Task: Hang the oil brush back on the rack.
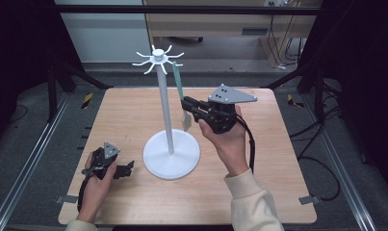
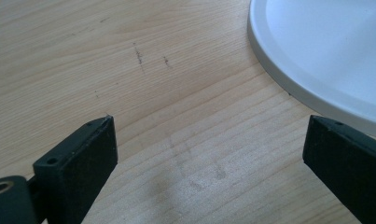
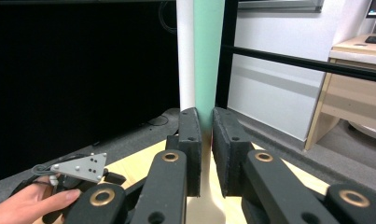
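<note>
Left tongs rest low on the table near its left front, jaws spread wide over bare wood, nothing between them; stand base cut off at the frame edge in the left gripper view. White stand upright mid-table, hooks fanned at the top. Spatula hangs from a hook beside the pole: mint-green handle, pale cream blade partly hidden behind the right tongs. Those are clamped on the spatula low on its handle. The hanging point is hard to make out.
</note>
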